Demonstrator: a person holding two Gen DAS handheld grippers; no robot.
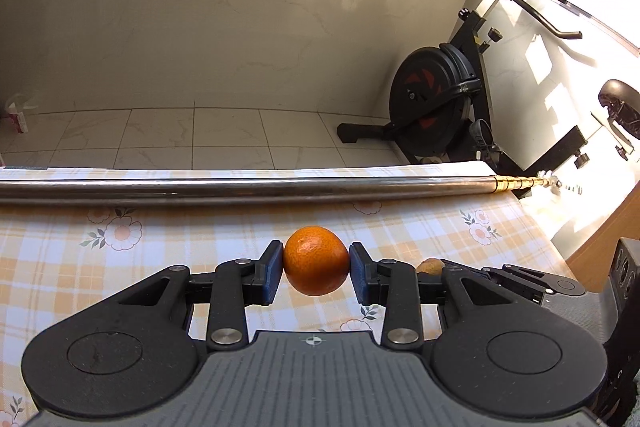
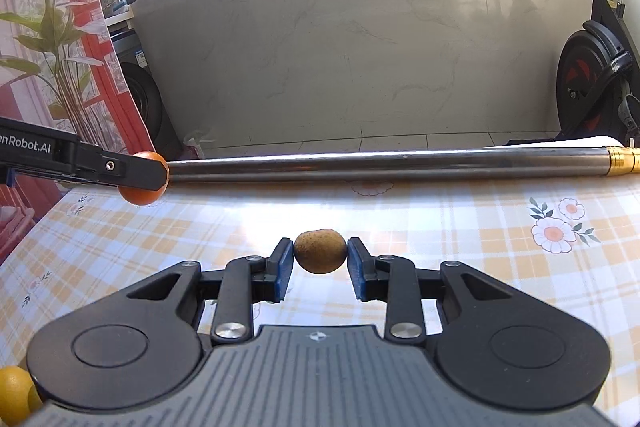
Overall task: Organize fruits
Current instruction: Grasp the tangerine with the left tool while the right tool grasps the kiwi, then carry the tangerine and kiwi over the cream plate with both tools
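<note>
In the left wrist view an orange mandarin (image 1: 316, 261) hangs above the checked tablecloth (image 1: 160, 255), pinched between the blue pads of my left gripper (image 1: 316, 269), which is shut on it. The right wrist view has a brown, speckled kiwi (image 2: 320, 251) clamped between the pads of my right gripper (image 2: 320, 261), also lifted off the cloth. The left gripper (image 2: 148, 173) reaches in from the left there, the mandarin (image 2: 142, 195) showing behind its finger. The kiwi (image 1: 430, 265) peeks out past the right gripper's finger in the left wrist view.
A long steel pole (image 1: 240, 187) with a brass end lies along the table's far edge. Yellow fruit (image 2: 14, 391) sits at the lower left corner of the right wrist view. Beyond the table stand an exercise bike (image 1: 436, 103), tiled floor and wall.
</note>
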